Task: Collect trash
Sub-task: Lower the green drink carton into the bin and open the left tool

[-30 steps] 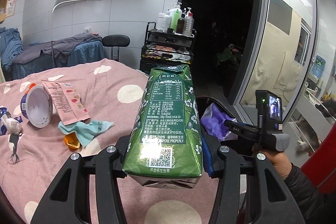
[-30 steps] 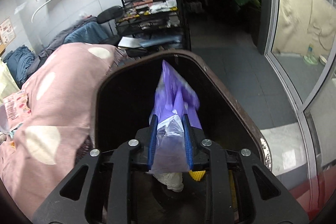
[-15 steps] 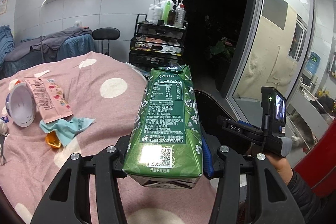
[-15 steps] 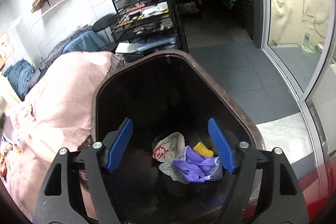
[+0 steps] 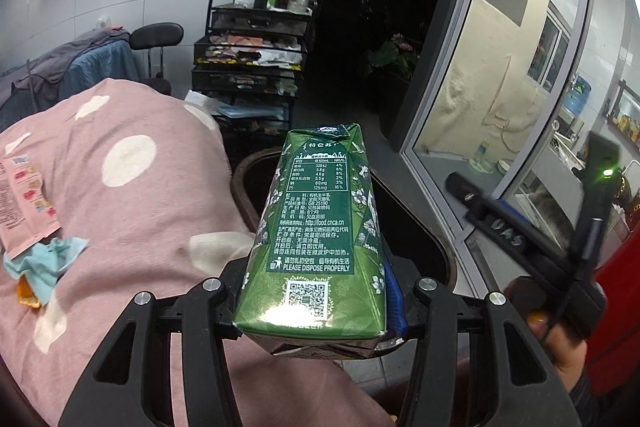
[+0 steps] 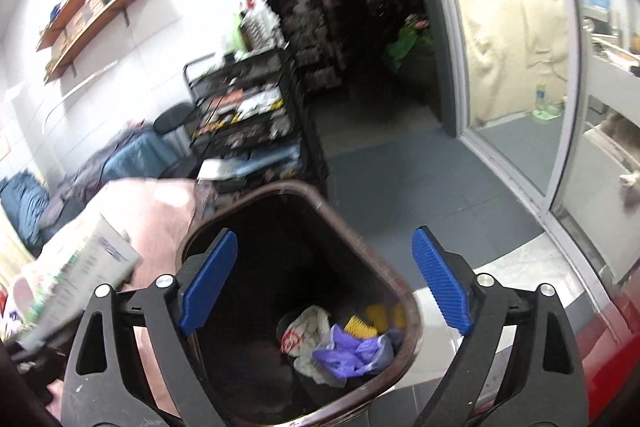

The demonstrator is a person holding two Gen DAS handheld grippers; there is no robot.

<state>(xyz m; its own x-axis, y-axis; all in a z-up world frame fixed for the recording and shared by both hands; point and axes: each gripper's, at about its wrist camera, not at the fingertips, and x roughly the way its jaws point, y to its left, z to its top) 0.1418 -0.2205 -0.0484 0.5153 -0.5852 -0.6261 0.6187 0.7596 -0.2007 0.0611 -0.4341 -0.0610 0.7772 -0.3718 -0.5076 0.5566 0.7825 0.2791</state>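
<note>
Left wrist view shows my left gripper (image 5: 316, 301) clamped on a green carton (image 5: 318, 235), its two fingers pressed against the carton's sides near the base. The carton stands nearly upright between them, printed panel and QR code facing the camera, its folded top pointing away. Behind and below it is the dark mouth of the bin (image 5: 416, 227), whose brown rim curves just beside the pink spotted blanket (image 5: 132, 195). On the blanket at the far left lie a pink wrapper (image 5: 24, 199), a crumpled blue tissue (image 5: 44, 259) touching its lower edge, and a small orange scrap (image 5: 26, 297) under the tissue. At the right of this view my right hand (image 5: 560, 339) holds the other tool, blurred, beside the glass door (image 5: 500, 99).

From the right wrist, my right gripper (image 6: 324, 283) is spread wide with nothing between its blue pads (image 6: 440, 287), hanging over the bin (image 6: 332, 215). Down inside the bin lie a purple bag (image 6: 352, 351), a white bag with red print (image 6: 304, 331) touching it, and yellow pieces (image 6: 360, 327) just behind them. The carton (image 6: 76, 279) shows blurred at the left edge, over the blanket (image 6: 160, 203) and left of the bin rim. A black wire cart (image 6: 248, 123) stands beyond the bin against the wall.
</note>
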